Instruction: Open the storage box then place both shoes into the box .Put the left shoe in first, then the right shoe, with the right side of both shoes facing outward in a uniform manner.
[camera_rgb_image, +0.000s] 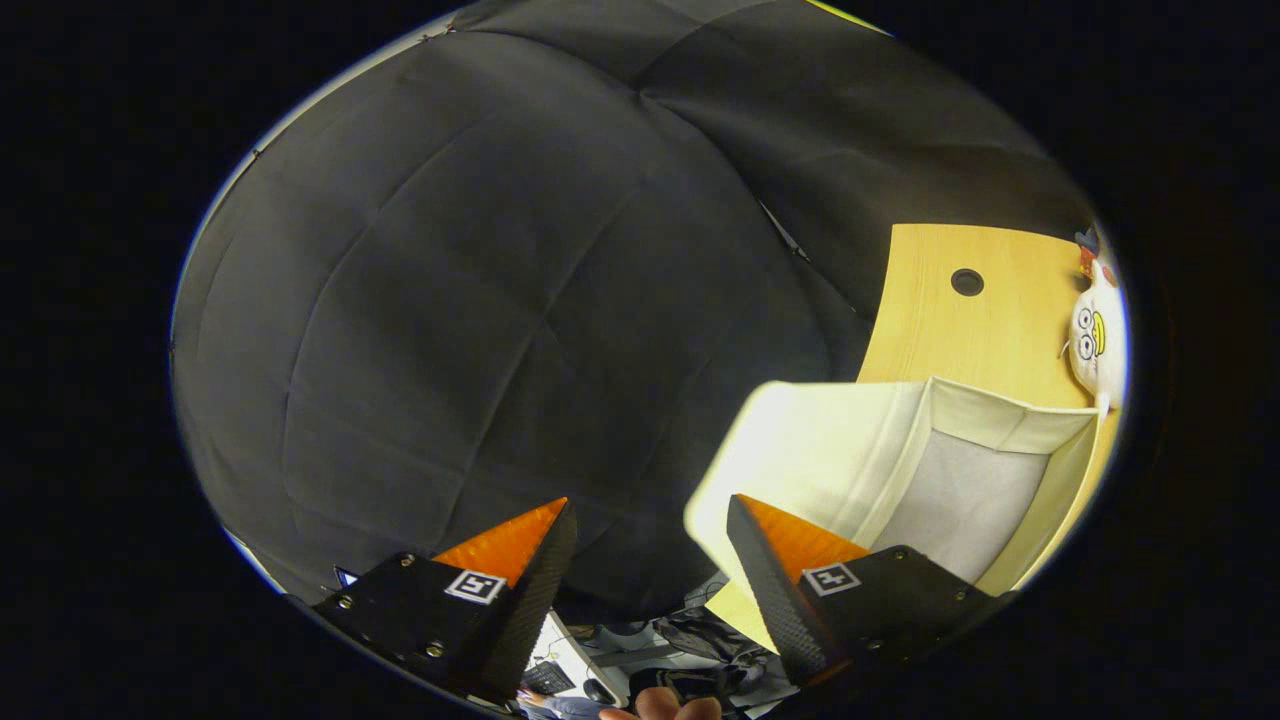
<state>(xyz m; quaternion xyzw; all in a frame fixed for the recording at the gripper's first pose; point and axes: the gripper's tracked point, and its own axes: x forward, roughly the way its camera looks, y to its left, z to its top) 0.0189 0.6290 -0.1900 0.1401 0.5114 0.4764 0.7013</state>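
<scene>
gaping gripper (650, 515) beside open storage box (800, 450), mouth toward fingers

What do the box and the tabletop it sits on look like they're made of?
Box: likely cream fabric over stiff panels, matte, with soft folds and seams; its lining looks woven and grey. Tabletop: pale wood or wood-look laminate, smooth, faint grain. The open tool holds nothing.

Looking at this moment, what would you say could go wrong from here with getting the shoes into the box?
1. The gripper is open and empty, aimed mostly at the booth wall; no shoe lies ahead of the fingers, so finding the left shoe first may take a large swing.
2. The storage box stands open just beyond one finger; that swing might clip its rim.
3. A plush toy sits on the table behind the box and could be knocked.
</scene>
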